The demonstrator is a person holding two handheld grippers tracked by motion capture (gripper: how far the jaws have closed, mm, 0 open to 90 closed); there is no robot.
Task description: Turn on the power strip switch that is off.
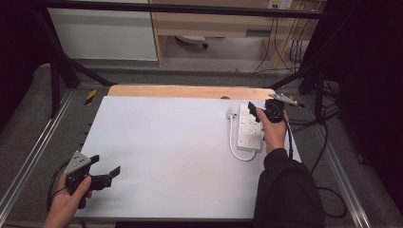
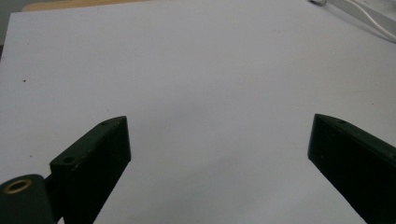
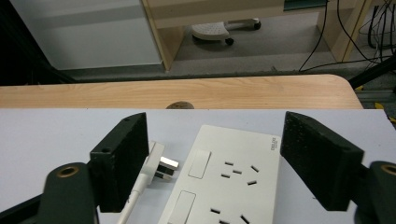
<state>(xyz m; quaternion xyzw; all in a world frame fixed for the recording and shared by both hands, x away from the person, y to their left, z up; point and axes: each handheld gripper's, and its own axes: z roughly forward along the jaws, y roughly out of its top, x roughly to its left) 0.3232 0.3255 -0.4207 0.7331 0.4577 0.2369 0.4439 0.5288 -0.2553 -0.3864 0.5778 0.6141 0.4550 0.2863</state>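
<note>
A white power strip (image 1: 249,128) lies flat at the right of the white table (image 1: 176,152), its sockets facing up. Its white cable (image 1: 232,142) loops round to a plug (image 1: 231,114) lying just left of the strip's far end. My right gripper (image 1: 257,112) hovers over that far end, open. In the right gripper view the strip (image 3: 233,186) lies between and below the black jaws of the right gripper (image 3: 215,154), and the plug (image 3: 156,161) sits by the left jaw. My left gripper (image 1: 105,166) rests at the near left, open, with nothing between the jaws of the left gripper (image 2: 219,140).
A wooden strip (image 1: 190,91) runs along the table's far edge. Black frame bars and cables (image 1: 304,85) stand at the far right. Metal rails (image 1: 28,161) flank the table. A cabinet and a desk base stand beyond on the floor.
</note>
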